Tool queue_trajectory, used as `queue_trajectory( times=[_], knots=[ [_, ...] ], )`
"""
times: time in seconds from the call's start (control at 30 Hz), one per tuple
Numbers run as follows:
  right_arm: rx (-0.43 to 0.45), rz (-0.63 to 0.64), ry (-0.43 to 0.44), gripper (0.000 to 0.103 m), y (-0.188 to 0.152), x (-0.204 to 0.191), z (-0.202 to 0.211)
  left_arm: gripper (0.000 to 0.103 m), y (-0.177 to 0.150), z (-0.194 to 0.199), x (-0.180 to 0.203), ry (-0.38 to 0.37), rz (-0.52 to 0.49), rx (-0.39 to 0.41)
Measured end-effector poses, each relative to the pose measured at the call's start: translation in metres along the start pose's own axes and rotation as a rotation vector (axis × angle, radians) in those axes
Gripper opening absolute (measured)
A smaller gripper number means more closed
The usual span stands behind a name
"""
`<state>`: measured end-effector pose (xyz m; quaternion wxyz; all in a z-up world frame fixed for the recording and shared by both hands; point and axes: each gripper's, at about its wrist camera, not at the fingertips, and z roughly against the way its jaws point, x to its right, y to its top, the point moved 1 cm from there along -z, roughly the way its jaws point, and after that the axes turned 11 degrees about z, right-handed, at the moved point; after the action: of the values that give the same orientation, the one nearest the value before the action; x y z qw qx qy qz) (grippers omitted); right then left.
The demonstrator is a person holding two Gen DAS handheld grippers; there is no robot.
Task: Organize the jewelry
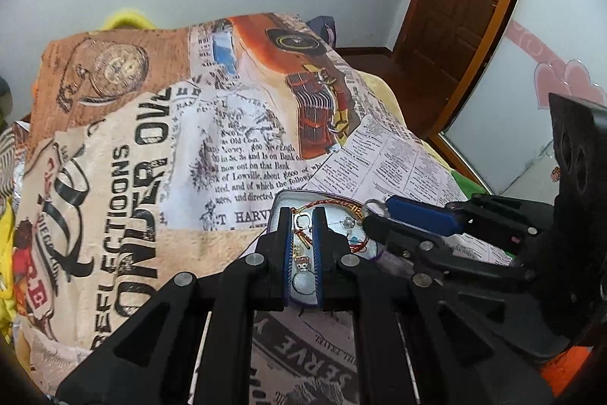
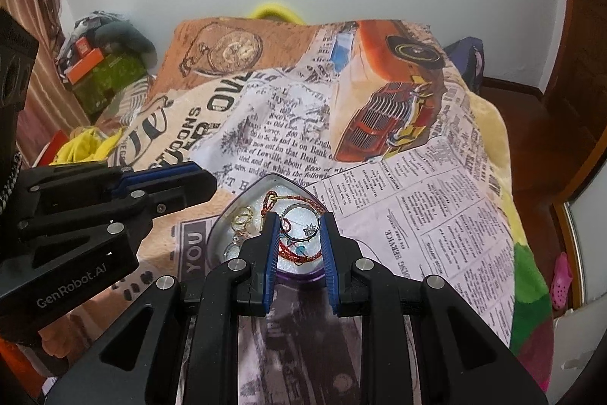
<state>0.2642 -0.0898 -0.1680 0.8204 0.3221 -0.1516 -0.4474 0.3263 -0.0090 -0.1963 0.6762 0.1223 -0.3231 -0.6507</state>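
a: where's the jewelry?
b: in the tin (image 2: 231,215) on the blanket (image 2: 436,215), near its front edge. open blanket behind and to the right.
a: the grippers?
b: both hang over the tin, angled down. left gripper (image 1: 302,215) narrow, right gripper (image 2: 299,224) a bit wider; neither grips anything.
a: any difference between views?
b: right view shows the silver ring (image 2: 298,217), red cord (image 2: 299,255) and gold rings (image 2: 242,216) clearly; left view hides most behind its fingers (image 1: 282,238).
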Motion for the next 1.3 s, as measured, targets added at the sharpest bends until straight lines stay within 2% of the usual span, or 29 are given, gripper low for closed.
queue_trajectory(
  times=[0.4,0.77,0.83,0.97,1.07,1.3],
  knots=[
    [-0.055,0.015,0.017,0.020,-0.003,-0.001,-0.020,0.008,0.000,-0.026,-0.005,-0.016,0.012,-0.056],
    [-0.068,0.031,0.026,0.020,0.000,-0.007,-0.018,0.008,0.003,-0.012,-0.006,-0.031,0.024,-0.046],
    [-0.064,0.036,0.020,0.020,0.002,-0.009,-0.013,0.008,0.003,-0.003,-0.005,-0.031,0.028,-0.032],
    [-0.039,0.035,0.002,0.027,0.006,-0.011,0.006,0.018,0.004,0.023,-0.003,-0.018,0.028,0.012],
    [-0.010,0.033,-0.013,0.028,0.010,-0.014,0.024,0.024,0.002,0.048,0.001,0.007,0.009,0.055],
    [0.132,0.031,-0.066,0.028,0.019,-0.023,0.100,0.025,-0.002,0.125,0.014,0.017,-0.008,0.182]
  ],
)
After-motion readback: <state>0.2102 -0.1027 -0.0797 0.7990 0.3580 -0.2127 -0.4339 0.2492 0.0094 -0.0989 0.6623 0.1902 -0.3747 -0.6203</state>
